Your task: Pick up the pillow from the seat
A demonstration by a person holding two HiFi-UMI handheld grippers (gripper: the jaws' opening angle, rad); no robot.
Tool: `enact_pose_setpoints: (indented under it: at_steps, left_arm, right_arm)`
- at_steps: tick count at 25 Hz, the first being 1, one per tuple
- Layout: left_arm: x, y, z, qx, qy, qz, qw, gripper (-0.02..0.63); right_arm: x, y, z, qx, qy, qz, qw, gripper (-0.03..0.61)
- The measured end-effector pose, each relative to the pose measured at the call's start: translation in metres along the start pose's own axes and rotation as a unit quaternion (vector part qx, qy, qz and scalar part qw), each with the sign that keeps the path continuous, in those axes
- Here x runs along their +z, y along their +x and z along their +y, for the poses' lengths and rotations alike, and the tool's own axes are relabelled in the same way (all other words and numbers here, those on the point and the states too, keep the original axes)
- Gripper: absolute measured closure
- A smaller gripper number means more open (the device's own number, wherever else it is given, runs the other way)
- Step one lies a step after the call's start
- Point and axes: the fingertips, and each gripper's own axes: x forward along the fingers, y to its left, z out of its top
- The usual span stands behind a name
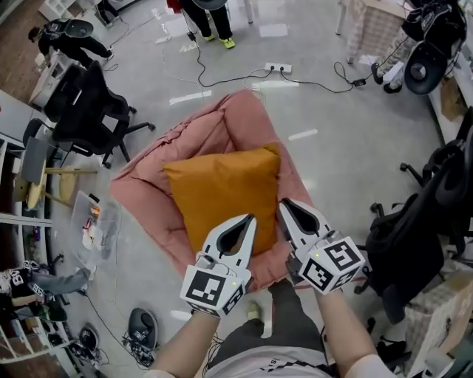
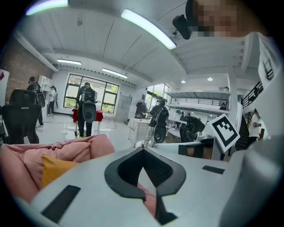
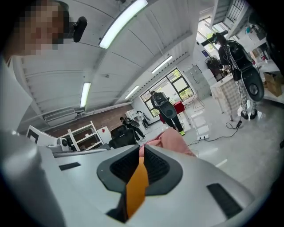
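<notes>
An orange pillow (image 1: 225, 192) lies on a pink beanbag seat (image 1: 214, 125) on the floor. My left gripper (image 1: 251, 218) hangs over the pillow's near edge, its jaws closed tip to tip with nothing in them. My right gripper (image 1: 282, 202) is at the pillow's right near corner, also shut and empty. In the left gripper view the left gripper (image 2: 143, 149) points over the seat (image 2: 75, 148), and the pillow (image 2: 55, 168) shows at lower left. In the right gripper view the pillow (image 3: 137, 181) shows orange behind the closed right gripper (image 3: 141, 147), with the seat (image 3: 171, 139) beyond.
Black office chairs stand at the left (image 1: 89, 111) and at the right (image 1: 414, 236) of the seat. A power strip (image 1: 278, 68) with cables lies on the floor behind it. A plastic box (image 1: 96, 221) sits at the left. A person (image 1: 211, 15) stands at the back.
</notes>
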Motion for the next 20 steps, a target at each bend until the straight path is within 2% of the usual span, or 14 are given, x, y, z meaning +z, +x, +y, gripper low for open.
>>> enact_pose_setpoints:
  at_steps: [5,8,13,16,20]
  left_arm:
    - [-0.030,0.048,0.022,0.008,-0.015,0.015,0.9997,0.604]
    - [-0.051,0.073,0.036,0.014,-0.023,0.031,0.9992,0.604]
    - [-0.082,0.109,0.046,0.015,-0.022,0.052,0.9983,0.604]
    - [-0.093,0.121,0.053,0.017,-0.024,0.061,0.9977,0.604]
    - [-0.101,0.129,0.061,0.017,-0.028,0.069,0.9971,0.604]
  right_arm:
    - [-0.027,0.042,-0.068,-0.024,0.024,0.027,0.999,0.549]
    - [-0.051,0.069,-0.108,-0.034,0.039,0.048,0.998,0.489]
    - [-0.092,0.107,-0.171,-0.060,0.058,0.074,0.994,0.441]
    - [-0.110,0.130,-0.199,-0.076,0.073,0.084,0.991,0.392]
    - [-0.122,0.154,-0.219,-0.084,0.106,0.093,0.986,0.366]
